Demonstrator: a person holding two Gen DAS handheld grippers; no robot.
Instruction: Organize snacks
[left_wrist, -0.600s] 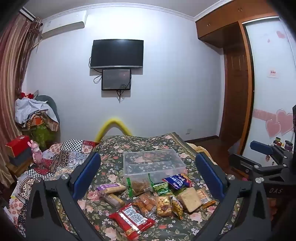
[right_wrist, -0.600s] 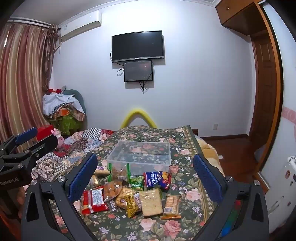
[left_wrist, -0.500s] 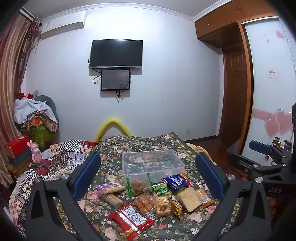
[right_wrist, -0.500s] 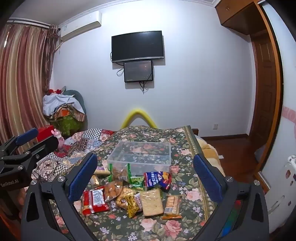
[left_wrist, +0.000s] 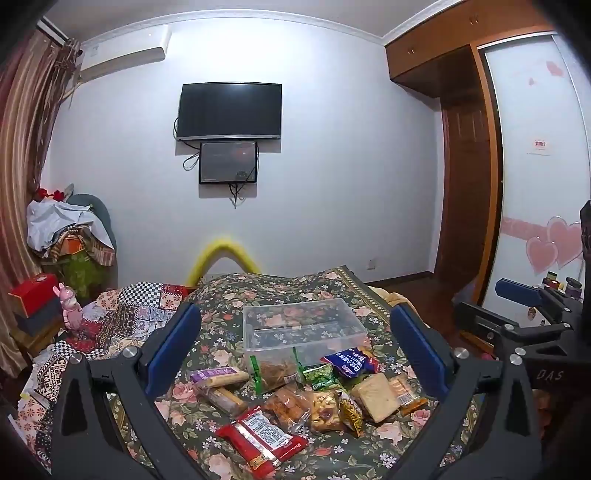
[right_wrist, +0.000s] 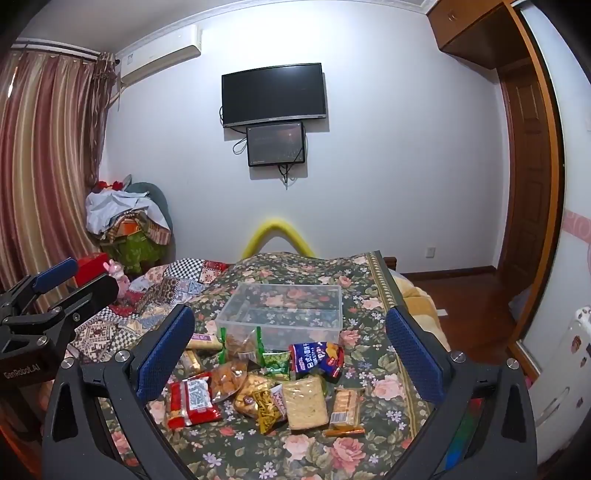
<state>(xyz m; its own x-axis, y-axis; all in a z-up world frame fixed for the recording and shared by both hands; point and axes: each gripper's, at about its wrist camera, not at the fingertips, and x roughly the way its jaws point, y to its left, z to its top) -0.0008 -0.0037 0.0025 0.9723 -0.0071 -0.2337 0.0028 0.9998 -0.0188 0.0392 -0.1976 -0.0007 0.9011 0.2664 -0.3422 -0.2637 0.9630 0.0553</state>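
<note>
Evidently both the left gripper (left_wrist: 291, 343) and right gripper (right_wrist: 290, 341) hover with jaws apart; the red snack packet (left_wrist: 263, 436) looks light, crinkly, slippery, so pinch its sealed edge.

Clear plastic bin (left_wrist: 304, 326), open-topped, upright on the floral bedspread (left_wrist: 229, 302), nothing visible inside. Snack packets lie loose in a cluster just in front of it: red wrapper (left_wrist: 261, 439) nearest, blue bag (left_wrist: 350, 363) and green packet (left_wrist: 320, 376) close to the bin's front wall, pale square cracker pack (left_wrist: 375, 396) flat, purple-labelled bar (left_wrist: 218, 376) to the left.
</note>
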